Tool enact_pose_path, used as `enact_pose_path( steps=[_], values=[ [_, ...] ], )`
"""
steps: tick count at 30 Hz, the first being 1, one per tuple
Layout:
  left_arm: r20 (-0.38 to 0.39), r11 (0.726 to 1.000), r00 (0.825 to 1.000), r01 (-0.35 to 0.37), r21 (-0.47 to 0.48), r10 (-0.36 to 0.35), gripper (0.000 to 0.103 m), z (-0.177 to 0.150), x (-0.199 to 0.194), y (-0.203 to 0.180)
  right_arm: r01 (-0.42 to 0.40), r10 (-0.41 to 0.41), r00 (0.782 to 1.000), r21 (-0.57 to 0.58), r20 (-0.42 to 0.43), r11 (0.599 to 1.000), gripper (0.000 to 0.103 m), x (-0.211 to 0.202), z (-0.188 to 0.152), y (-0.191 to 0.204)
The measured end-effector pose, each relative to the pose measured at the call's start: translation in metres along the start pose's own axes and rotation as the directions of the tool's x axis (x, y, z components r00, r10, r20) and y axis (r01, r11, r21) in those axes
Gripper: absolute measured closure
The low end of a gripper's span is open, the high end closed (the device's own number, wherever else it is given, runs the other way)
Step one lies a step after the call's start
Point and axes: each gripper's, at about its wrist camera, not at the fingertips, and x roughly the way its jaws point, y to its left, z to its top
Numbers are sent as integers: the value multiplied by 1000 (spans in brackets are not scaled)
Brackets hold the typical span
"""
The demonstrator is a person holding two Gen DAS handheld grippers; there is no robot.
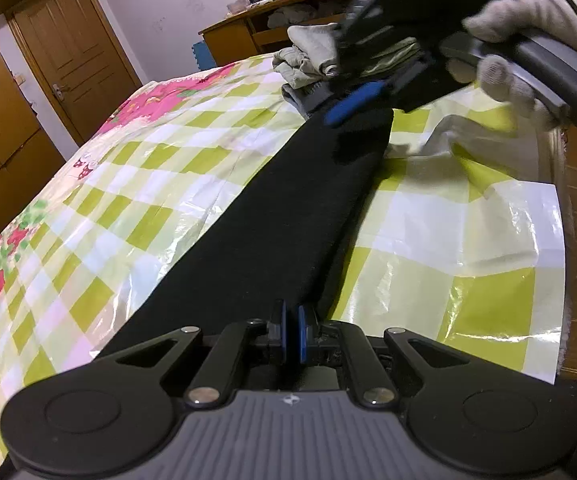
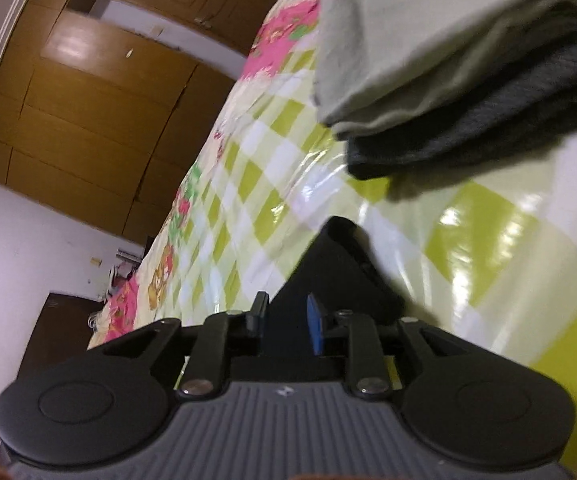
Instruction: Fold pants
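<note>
Left tongs (image 1: 291,334) are clenched on the near end of the long black fabric pants (image 1: 288,208), apparently to pin that end while the far end is handled. Seen from the left wrist, the pants lie flat as a narrow strip on the bed's glossy green-and-white checked plastic cover (image 1: 468,248), their long axis running away from the camera toward the stack of folded grey and khaki clothes (image 1: 312,64). At that far end the right tongs (image 1: 354,104), gripped by a person's hand in a pale knit glove (image 1: 520,56), meet the fabric, though blur hides the contact.

From the right wrist, the right tongs (image 2: 286,322) stand a little apart, with black cloth between the pads; whether the pads press on it cannot be told. The pants' end (image 2: 340,264) points forward toward the folded stack (image 2: 440,80), which sits near but apart.
</note>
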Motion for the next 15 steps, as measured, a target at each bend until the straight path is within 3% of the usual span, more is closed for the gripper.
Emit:
enact_pose_path(
  steps=[2, 3, 7, 9, 10, 12, 13, 15],
  values=[
    [9, 1000, 1000, -9, -11, 9, 81, 2, -4, 4, -12, 12, 1000, -29, -23, 1000, 84, 9, 2, 10],
    [18, 1000, 1000, -19, -19, 19, 81, 4, -7, 7, -46, 44, 998, -45, -37, 998, 94, 14, 4, 17],
    [54, 998, 996, -64, -22, 65, 81, 9, -20, 16, -207, 207, 978, -162, -17, 965, 99, 14, 19, 68],
    [55, 997, 996, -63, -34, 65, 81, 11, -19, 19, -248, 259, 966, -226, 20, 942, 99, 2, 24, 90],
    [55, 997, 996, -62, -37, 64, 81, 10, -17, 20, -244, 258, 965, -234, 34, 941, 97, -6, 24, 93],
    [51, 998, 997, -57, -39, 59, 81, 9, -10, 19, -161, 177, 983, -243, 42, 957, 89, -17, 19, 84],
    [45, 998, 998, -49, -43, 51, 81, 7, -7, 19, -103, 116, 992, -239, 41, 966, 71, -21, 14, 74],
    [36, 998, 998, -43, -42, 45, 81, 5, -4, 18, 3, 0, 1000, -192, 17, 981, 58, -28, 1, 46]
  ],
)
